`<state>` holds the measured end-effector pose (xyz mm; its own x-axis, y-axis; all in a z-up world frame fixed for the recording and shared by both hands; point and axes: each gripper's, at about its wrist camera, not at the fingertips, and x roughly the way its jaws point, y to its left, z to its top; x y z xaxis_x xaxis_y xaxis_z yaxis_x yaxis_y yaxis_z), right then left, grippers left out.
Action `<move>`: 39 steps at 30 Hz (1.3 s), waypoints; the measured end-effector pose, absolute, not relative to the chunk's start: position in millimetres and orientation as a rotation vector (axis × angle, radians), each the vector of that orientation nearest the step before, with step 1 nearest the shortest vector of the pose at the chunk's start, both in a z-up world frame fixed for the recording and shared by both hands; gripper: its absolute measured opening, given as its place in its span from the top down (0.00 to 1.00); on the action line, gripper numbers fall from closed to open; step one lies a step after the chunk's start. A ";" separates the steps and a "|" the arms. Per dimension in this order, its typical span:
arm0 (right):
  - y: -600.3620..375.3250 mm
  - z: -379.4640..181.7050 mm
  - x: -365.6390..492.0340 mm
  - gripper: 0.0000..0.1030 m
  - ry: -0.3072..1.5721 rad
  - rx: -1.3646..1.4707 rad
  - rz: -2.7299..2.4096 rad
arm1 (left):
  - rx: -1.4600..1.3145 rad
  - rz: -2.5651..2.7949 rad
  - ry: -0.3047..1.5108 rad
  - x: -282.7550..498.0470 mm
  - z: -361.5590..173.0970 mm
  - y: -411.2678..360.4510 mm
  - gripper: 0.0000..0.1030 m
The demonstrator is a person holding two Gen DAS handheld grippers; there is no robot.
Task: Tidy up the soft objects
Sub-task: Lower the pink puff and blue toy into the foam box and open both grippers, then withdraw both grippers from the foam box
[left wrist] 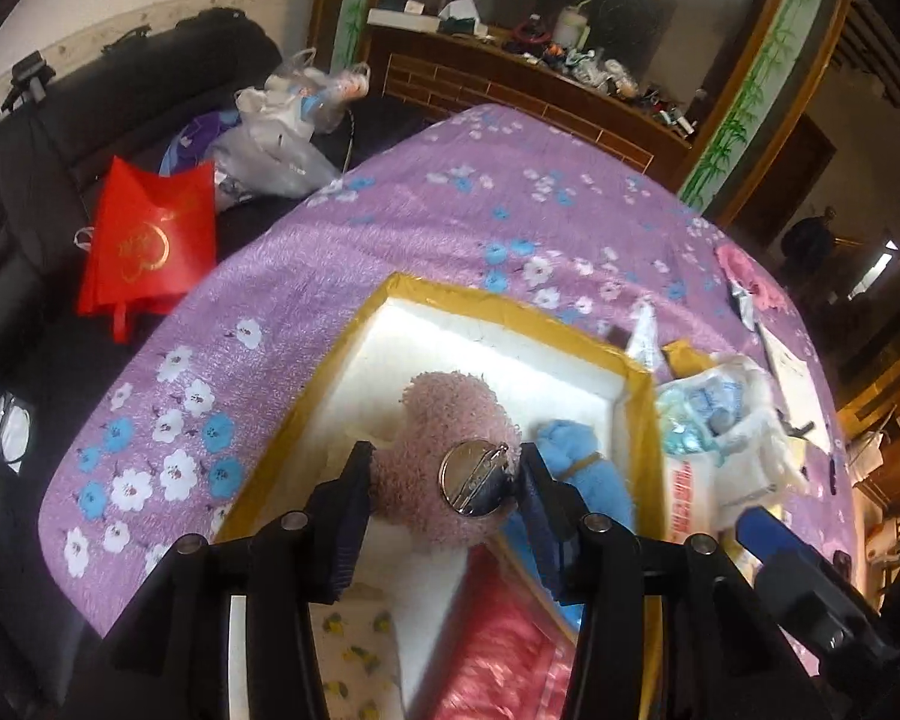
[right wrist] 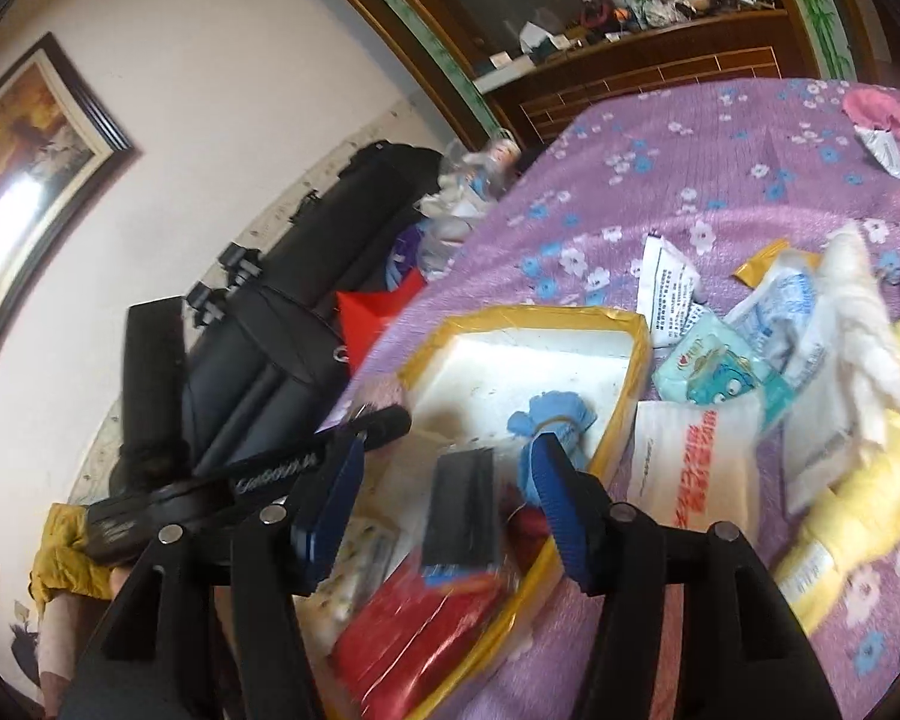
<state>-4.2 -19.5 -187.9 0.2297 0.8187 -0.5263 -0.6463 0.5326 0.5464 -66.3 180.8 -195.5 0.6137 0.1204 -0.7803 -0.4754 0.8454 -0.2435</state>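
Left wrist view: sits just behind my left tongs (left wrist: pixel 444 480), looking steeply down along them into the foam box (left wrist: pixel 498 330), very near; the pink plush brooch (left wrist: pixel 450 450) lies between my fingers.
Right wrist view: sits just behind my right tongs (right wrist: pixel 444 480), tilted less steeply, facing the same foam box (right wrist: pixel 540 360) from its near right corner.
Shared: the box, the blue cloth bundle (left wrist: pixel 588 468) (right wrist: pixel 546 414), the purple floral cover (left wrist: pixel 390 210) (right wrist: pixel 690 180), the black sofa beyond.
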 end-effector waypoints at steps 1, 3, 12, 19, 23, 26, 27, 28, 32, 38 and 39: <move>-27.0 -185.1 -8.7 0.44 0.865 0.235 1.023 | -0.448 0.359 0.827 -71.0 -189.1 175.1 0.52; -44.3 -182.1 -13.0 0.43 0.853 0.249 1.025 | -0.416 0.344 0.797 -79.9 -176.1 159.7 0.52; -124.9 -200.1 -21.2 0.35 0.875 0.313 0.949 | -0.389 0.173 0.767 -98.9 -150.6 80.7 0.23; -169.5 -219.9 -17.0 0.33 0.908 0.342 0.872 | -0.307 0.090 0.836 -86.2 -165.7 18.5 0.23; -186.2 -226.9 -12.5 0.33 0.918 0.363 0.845 | -0.278 0.086 0.873 -75.6 -177.9 0.8 0.23; -192.0 -228.0 -11.4 0.33 0.918 0.374 0.844 | -0.287 0.086 0.887 -70.3 -182.6 -4.6 0.23; -193.1 -229.1 -10.5 0.33 0.918 0.378 0.841 | -0.287 0.086 0.889 -68.5 -183.6 -6.1 0.23; -193.7 -230.0 -9.8 0.33 0.919 0.382 0.838 | -0.284 0.086 0.891 -66.9 -184.5 -6.6 0.23; -196.2 -235.5 -4.8 0.33 0.935 0.398 0.833 | -0.274 0.093 0.905 -60.8 -189.0 -8.5 0.23; -198.4 -239.5 0.0 0.33 0.943 0.407 0.833 | -0.280 0.092 0.918 -56.2 -194.9 -7.1 0.23; -198.3 -239.8 0.5 0.33 0.943 0.407 0.832 | -0.280 0.092 0.919 -55.3 -195.7 -6.8 0.23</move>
